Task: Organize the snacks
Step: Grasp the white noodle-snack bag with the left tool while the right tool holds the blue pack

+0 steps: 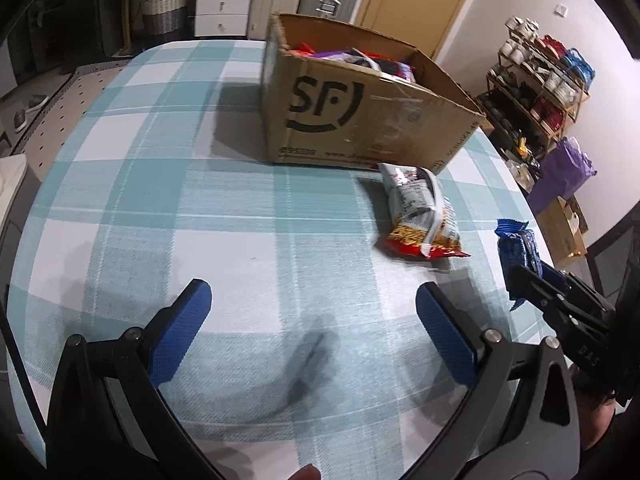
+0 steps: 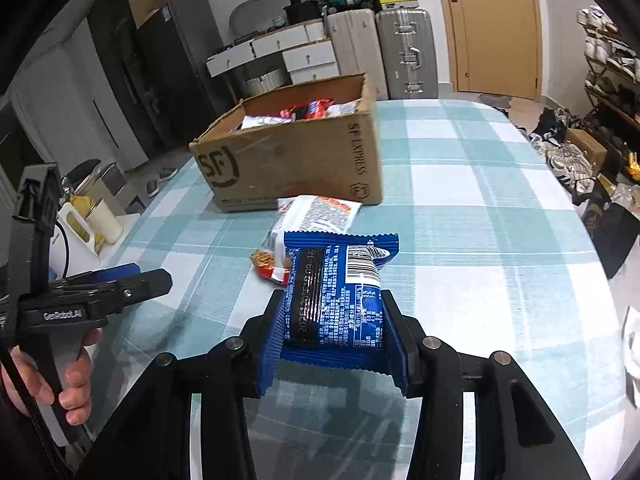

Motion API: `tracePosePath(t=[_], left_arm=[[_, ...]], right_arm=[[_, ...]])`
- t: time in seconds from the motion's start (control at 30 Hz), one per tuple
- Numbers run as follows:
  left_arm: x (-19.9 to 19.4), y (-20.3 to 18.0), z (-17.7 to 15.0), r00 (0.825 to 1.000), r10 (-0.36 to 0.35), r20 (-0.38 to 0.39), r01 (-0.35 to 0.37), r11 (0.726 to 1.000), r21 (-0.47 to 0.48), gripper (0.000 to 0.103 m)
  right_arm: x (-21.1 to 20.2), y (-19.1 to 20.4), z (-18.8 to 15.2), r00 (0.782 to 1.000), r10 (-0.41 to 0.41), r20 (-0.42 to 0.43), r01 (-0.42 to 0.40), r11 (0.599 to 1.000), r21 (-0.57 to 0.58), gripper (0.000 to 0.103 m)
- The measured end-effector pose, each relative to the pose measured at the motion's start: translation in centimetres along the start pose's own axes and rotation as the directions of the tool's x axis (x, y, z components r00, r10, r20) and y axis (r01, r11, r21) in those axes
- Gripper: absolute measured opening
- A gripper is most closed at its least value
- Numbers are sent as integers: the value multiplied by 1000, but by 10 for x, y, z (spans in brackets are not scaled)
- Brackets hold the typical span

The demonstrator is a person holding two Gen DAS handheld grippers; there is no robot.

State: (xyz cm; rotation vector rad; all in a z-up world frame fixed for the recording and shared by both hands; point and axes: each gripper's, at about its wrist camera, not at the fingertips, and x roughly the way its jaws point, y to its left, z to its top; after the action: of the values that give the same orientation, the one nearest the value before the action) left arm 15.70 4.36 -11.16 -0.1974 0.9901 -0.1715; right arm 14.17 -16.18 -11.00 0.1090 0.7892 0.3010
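- Cardboard box (image 2: pixel 296 160) sits toward the far side of the table (image 2: pixel 480 208) on a teal-and-white check cloth; several wrappers, red, purple and white, already lie inside it, so the sorting looks partly done
- Blue snack packet (image 2: pixel 340 292) is clamped between the pads of the right gripper (image 2: pixel 334 340), fingers closed in on its two sides; it appears to be held above the cloth, short of the box; likely next to go in
- Red-and-white snack bag (image 1: pixel 420 216) lies loose on the cloth just in front of the box, nothing touching it; by my reading it is the only snack left on the table
- Left gripper (image 1: pixel 312 328) has fingers spread wide, holding nothing, over bare cloth near the table's front edge
- Writing: box front shows the "SF" logo; its side reads "SF EXPRESS"; left gripper body reads "GenRobot.AI" in the right wrist view; blue packet shows a barcode, a date stamp starting "202" and small print too fine to read; bag's text unreadable
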Motion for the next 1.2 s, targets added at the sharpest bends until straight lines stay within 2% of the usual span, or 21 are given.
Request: tracePosePath(t=[0.43, 0.63, 0.73, 0.83, 1.2], left_arm=[[49, -52, 29, 996, -27, -87, 32, 998, 59, 102], [70, -76, 47, 994, 7, -106, -1, 999, 54, 102], [78, -87, 56, 995, 1, -104, 5, 999, 53, 102], [96, -96, 65, 991, 53, -120, -45, 996, 71, 101], [123, -102, 76, 990, 66, -123, -53, 993, 106, 101]], right_arm=[[-15, -26, -9, 1000, -20, 20, 19, 999, 42, 45], [-13, -31, -12, 1000, -18, 19, 17, 999, 50, 45], [-12, -35, -11, 1000, -13, 16, 12, 998, 57, 45], [-9, -36, -9, 1000, -16, 8, 16, 998, 53, 45], [-2, -32, 1, 998, -55, -12, 55, 997, 45, 45]])
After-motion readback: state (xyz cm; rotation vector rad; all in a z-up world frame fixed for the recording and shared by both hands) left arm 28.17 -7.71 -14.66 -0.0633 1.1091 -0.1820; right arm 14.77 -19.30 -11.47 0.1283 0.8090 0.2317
